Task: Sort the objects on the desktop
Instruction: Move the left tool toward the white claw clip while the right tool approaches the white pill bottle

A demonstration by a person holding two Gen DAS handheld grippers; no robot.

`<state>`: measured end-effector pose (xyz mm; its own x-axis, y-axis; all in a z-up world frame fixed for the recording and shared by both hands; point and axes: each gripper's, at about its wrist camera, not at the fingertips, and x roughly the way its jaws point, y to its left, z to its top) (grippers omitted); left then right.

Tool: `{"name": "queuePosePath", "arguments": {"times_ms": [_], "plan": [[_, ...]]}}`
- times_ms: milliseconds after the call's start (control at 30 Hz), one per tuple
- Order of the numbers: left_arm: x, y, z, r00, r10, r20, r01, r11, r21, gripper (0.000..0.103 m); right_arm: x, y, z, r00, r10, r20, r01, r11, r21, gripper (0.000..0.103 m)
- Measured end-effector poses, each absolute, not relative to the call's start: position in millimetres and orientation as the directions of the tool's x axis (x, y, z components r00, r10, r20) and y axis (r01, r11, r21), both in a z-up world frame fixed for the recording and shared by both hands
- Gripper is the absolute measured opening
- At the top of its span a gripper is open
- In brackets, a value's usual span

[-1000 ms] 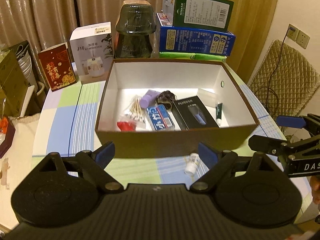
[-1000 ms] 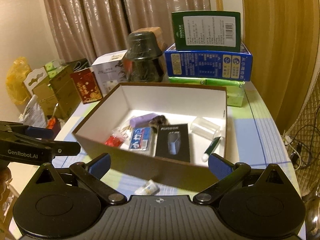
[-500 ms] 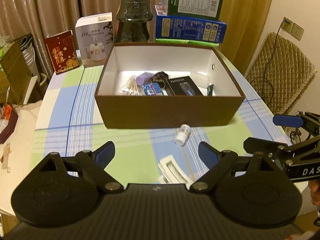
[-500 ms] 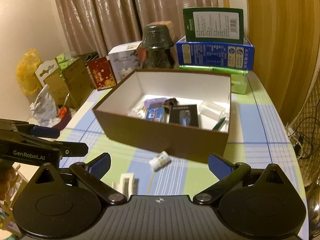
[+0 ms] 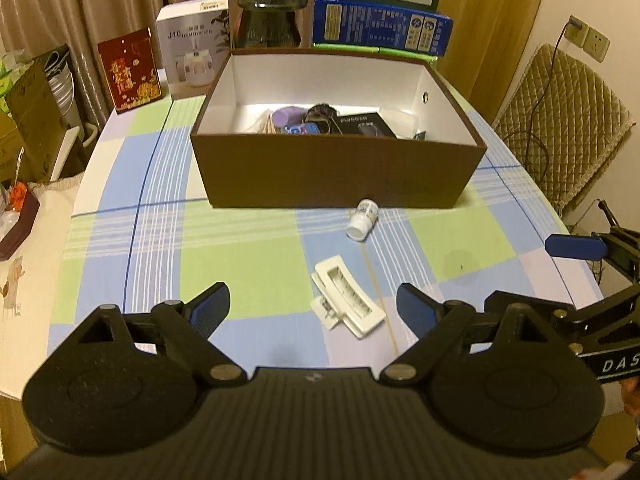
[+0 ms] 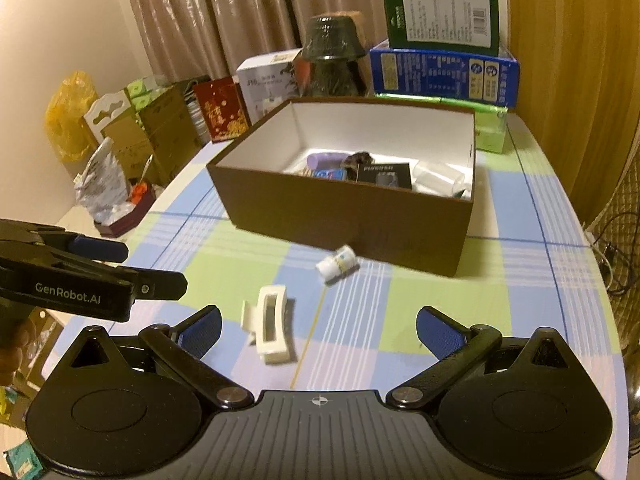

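As both grippers pull back from the brown box [image 5: 336, 176], jaws wide and empty, the white hair clip [image 5: 346, 300] and small bottle [image 5: 362, 220] come into view, unsorted.

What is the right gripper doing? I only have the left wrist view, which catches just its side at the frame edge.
Observer: In its own view the right gripper is open and holds nothing.
Operator: Anything in the right end of the brown box? The near wall blocks it.
Observer: A clear plastic cup, apparently lying on its side.
Operator: Anything off the table's left side that I miss?
Observer: A yellow plastic bag beyond the cardboard cartons.
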<state>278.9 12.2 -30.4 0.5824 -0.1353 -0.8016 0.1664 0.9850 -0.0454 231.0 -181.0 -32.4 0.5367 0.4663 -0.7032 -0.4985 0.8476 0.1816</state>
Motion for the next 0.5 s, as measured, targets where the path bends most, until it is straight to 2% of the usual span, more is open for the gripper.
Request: {"name": "queuePosePath", "arguments": {"times_ms": [500], "plan": [[267, 15, -59, 0.519, -0.115, -0.847, 0.161, 0.986, -0.035, 0.088, 218, -185, -54, 0.493, 0.443, -0.749, -0.491, 0.852, 0.181, 0.101]]}}
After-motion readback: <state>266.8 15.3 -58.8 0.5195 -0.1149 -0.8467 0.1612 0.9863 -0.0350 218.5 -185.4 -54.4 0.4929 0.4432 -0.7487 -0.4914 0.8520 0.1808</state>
